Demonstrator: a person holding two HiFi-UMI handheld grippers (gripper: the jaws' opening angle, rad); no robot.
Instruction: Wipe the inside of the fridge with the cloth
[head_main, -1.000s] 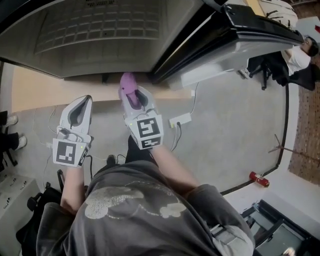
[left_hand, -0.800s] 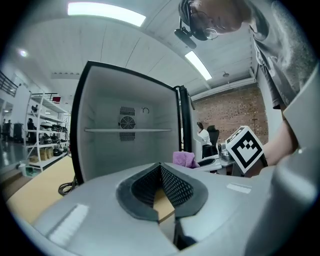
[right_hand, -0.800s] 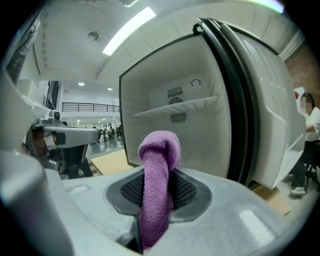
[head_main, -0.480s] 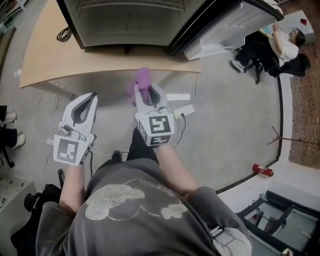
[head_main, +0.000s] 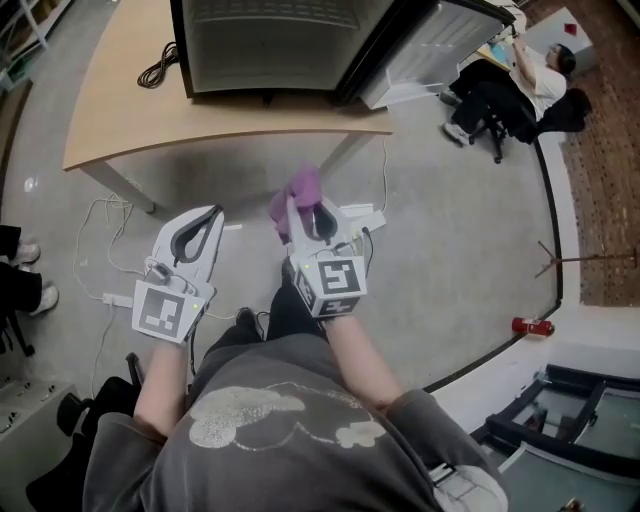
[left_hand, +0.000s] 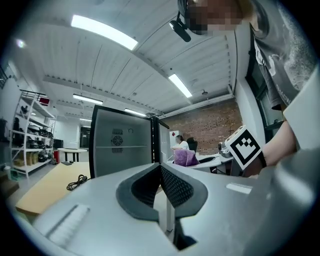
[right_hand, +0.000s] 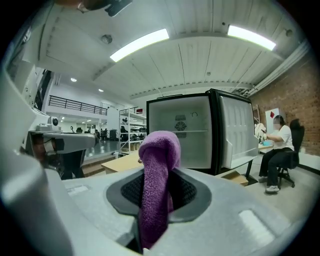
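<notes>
while right gripper (head_main: 306, 212) clamps purple cloth (head_main: 299, 189), fridge (head_main: 270, 40) (open) ahead

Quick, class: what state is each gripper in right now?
Left gripper: jaws closed, nothing between them.
Right gripper: jaws closed on the purple terry cloth.

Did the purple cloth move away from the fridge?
Yes. The cloth, held in the right gripper, has backed away from the fridge, past the table edge.
</notes>
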